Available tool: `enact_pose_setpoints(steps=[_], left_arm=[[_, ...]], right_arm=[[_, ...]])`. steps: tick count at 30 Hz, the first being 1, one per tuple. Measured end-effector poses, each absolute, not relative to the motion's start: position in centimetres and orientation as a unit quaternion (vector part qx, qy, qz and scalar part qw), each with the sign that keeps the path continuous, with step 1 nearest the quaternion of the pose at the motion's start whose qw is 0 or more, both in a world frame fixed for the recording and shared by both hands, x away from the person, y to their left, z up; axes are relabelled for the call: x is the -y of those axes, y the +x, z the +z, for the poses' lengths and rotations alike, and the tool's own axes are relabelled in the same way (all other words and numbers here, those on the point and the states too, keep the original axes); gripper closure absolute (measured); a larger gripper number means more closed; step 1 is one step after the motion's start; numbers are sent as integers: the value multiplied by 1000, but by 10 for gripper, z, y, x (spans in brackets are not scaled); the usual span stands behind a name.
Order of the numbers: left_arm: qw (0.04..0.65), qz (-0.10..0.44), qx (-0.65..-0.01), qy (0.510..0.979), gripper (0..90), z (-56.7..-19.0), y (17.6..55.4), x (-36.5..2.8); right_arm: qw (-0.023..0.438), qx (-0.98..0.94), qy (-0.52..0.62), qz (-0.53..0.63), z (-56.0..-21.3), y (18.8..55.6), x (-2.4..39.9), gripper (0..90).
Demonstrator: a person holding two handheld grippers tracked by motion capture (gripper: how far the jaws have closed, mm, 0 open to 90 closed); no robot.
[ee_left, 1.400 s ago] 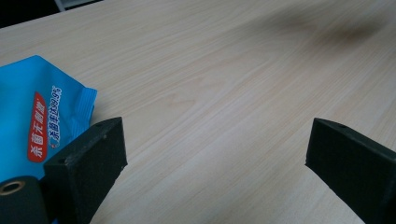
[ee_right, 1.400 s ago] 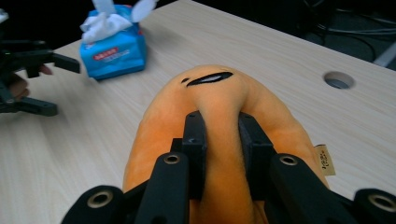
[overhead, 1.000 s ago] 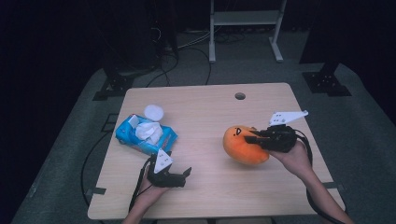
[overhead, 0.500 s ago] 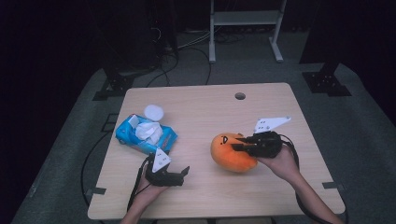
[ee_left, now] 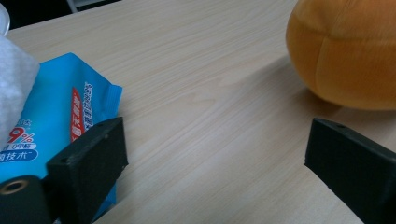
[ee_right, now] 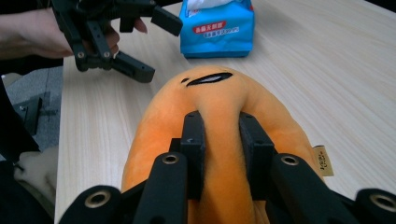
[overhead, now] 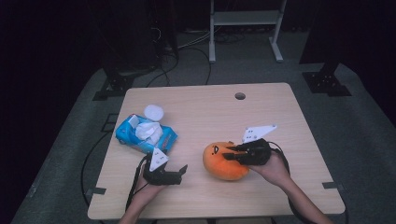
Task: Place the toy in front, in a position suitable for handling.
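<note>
High view: an orange plush toy (overhead: 223, 162) is pinched by the right tool (overhead: 232, 154) at the near right of the tabletop (overhead: 275, 121). The left tool (overhead: 180, 173) is held wide and empty, near a blue wipes pack (overhead: 140, 135).

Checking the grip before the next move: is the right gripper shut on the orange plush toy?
Shut on it: the right gripper pinches a fold of the orange plush toy between both jaws.

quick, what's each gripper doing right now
left gripper: open, jaws wide apart, holding nothing.
right gripper: shut on the orange plush toy, pinching a fold of it.
</note>
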State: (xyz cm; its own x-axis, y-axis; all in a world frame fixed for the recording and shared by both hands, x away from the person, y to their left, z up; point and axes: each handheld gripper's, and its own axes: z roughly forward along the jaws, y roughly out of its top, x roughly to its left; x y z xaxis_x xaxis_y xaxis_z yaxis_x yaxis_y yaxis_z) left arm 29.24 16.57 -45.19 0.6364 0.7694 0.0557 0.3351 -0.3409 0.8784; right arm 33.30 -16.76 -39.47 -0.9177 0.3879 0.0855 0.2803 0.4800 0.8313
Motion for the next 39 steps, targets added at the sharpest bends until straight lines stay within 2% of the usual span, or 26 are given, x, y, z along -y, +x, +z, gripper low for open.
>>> enact_pose_setpoints(steps=[10,18,21,23,24,36,39], left_arm=[[460,239,-353,779,59,-449,293,-170],[466,235,-340,782,73,-445,292,-168],[466,241,-333,783,74,-443,291,-166],[469,239,-331,783,112,-443,291,-166],[469,241,-328,784,115,-442,291,-167],[482,258,-325,772,208,-432,296,-179],[479,276,-318,770,234,-429,299,-183]], right_arm=[[58,-868,163,466,-416,327,151,701],[51,-862,154,480,-417,323,157,508],[58,-856,158,488,-412,320,161,464],[57,-854,159,492,-411,320,163,454],[63,-847,166,501,-408,320,170,418],[76,-835,188,511,-404,313,199,363],[73,-835,194,510,-406,310,206,356]])
